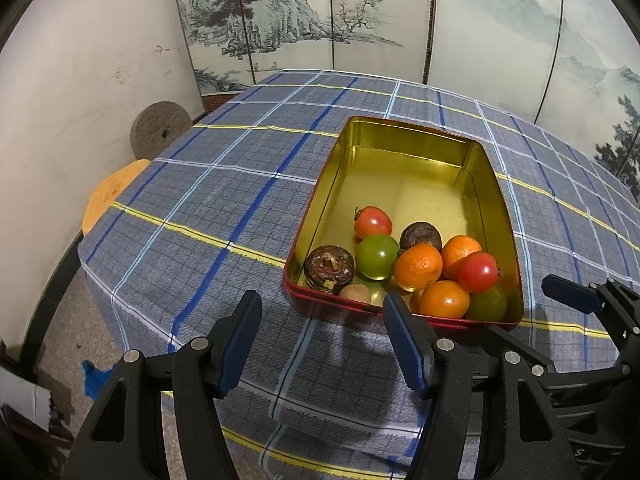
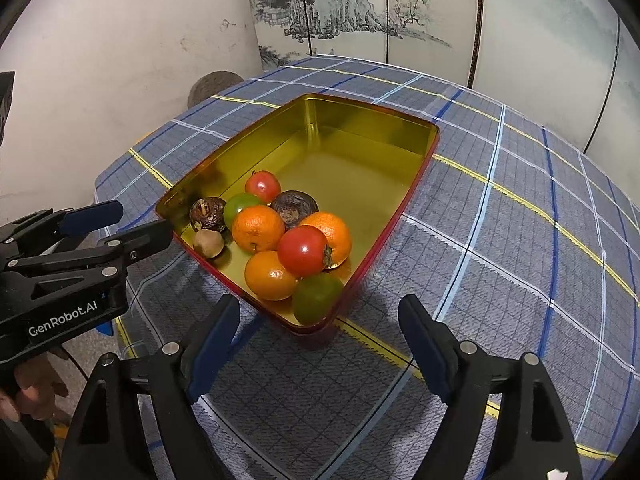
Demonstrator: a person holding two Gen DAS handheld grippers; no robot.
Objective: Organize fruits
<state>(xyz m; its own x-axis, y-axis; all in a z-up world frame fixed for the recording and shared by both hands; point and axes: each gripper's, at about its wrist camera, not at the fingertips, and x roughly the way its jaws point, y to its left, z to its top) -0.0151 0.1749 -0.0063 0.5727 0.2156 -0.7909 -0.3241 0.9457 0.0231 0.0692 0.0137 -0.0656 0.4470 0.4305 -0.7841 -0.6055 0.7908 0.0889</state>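
Observation:
A red tin with a gold inside (image 1: pixel 420 192) (image 2: pixel 352 168) sits on the checked tablecloth. Its near end holds three oranges (image 1: pixel 418 266) (image 2: pixel 258 228), two red tomatoes (image 1: pixel 478 272) (image 2: pixel 302 250), two green fruits (image 1: pixel 377 256) (image 2: pixel 316 296), two dark brown fruits (image 1: pixel 329 268) and a small tan one (image 1: pixel 355 294). My left gripper (image 1: pixel 320 340) (image 2: pixel 140 222) hovers open just short of the tin's near left corner, holding nothing. My right gripper (image 2: pixel 320 340) stands before the near right corner, its jaws opening with nothing between them. One of its blue pads (image 1: pixel 572 293) shows in the left wrist view.
The far half of the tin is bare. A painted folding screen (image 1: pixel 280 20) stands behind the table. By the wall on the left are a grey stone disc (image 1: pixel 160 126) and an orange round board (image 1: pixel 112 196). A hand (image 2: pixel 32 396) grips the left gripper's handle.

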